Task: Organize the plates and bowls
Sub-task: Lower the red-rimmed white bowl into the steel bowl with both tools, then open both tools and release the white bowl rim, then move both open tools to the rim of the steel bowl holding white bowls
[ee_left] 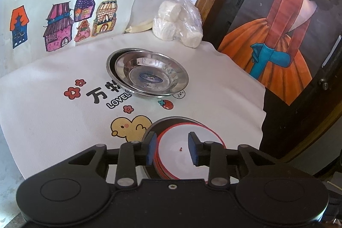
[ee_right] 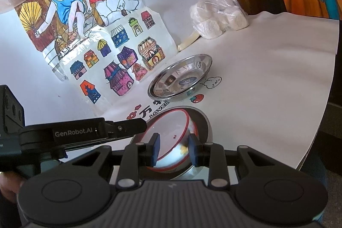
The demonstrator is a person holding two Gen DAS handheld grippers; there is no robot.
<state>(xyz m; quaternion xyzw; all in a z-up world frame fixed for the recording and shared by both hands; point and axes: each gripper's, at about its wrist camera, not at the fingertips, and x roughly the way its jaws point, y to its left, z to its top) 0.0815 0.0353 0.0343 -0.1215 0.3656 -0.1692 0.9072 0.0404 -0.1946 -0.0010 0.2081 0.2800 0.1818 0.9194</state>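
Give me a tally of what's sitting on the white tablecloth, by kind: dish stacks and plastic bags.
Steel dish stack: 1
Red-rimmed dish stack: 1
Plastic bag of white pieces: 1
Total: 3

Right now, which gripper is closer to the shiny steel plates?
Left, I think. The left gripper reaches the far left rim of the red-rimmed bowl, the side facing the steel plates. The right gripper hovers over the bowl's near side, farther back.
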